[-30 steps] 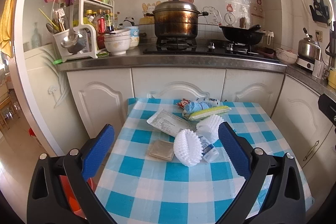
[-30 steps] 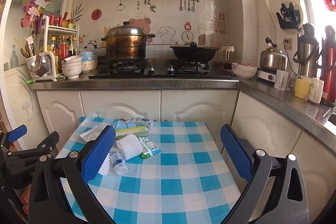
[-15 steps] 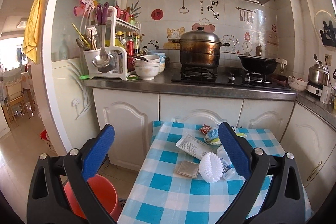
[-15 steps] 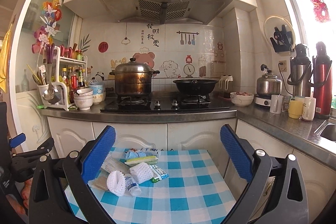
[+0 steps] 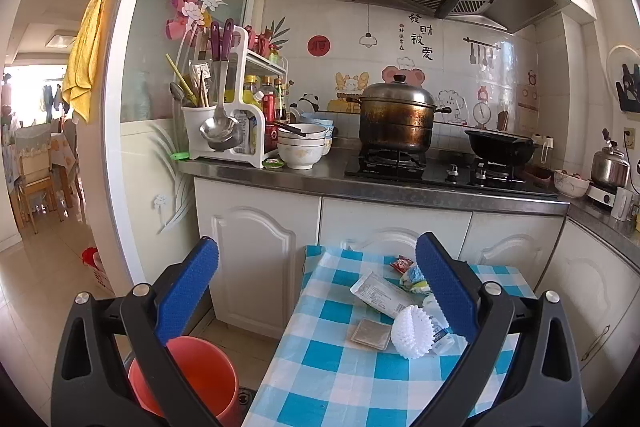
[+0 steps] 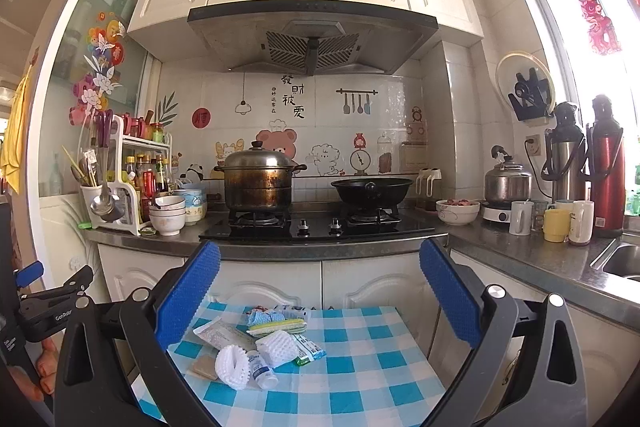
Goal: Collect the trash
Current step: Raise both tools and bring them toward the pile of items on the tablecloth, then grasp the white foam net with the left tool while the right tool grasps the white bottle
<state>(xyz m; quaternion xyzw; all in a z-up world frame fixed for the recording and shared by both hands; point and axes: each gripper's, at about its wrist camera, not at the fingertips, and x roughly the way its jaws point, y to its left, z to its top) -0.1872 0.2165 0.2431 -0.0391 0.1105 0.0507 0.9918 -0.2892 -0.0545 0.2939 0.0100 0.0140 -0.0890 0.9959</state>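
Note:
Trash lies in a loose pile on the blue-checked table (image 6: 360, 383): two white foam nets (image 6: 231, 365), a small plastic bottle (image 6: 261, 366), a white flat packet (image 6: 222, 333), a brown square sachet (image 6: 203, 365), a green wrapper (image 6: 309, 345) and a yellow-green sponge (image 6: 277, 325). The left wrist view shows the foam net (image 5: 412, 331), the white packet (image 5: 378, 294) and the sachet (image 5: 371, 333) too. An orange bucket (image 5: 188, 375) stands on the floor left of the table. My left gripper (image 5: 316, 287) is open above the table's left edge. My right gripper (image 6: 318, 291) is open, raised behind the pile, holding nothing.
White cabinets (image 6: 276, 279) stand right behind the table, with a steel counter, a gas hob, a large pot (image 6: 258, 183) and a wok (image 6: 372, 191). A utensil rack and bowls (image 5: 300, 147) sit at the counter's left. A doorway opens at far left (image 5: 36, 155).
Both grippers have risen and pulled back from the table, so the pile looks smaller and lower. The left one also swung left, bringing the orange bucket into view. Both stay open.

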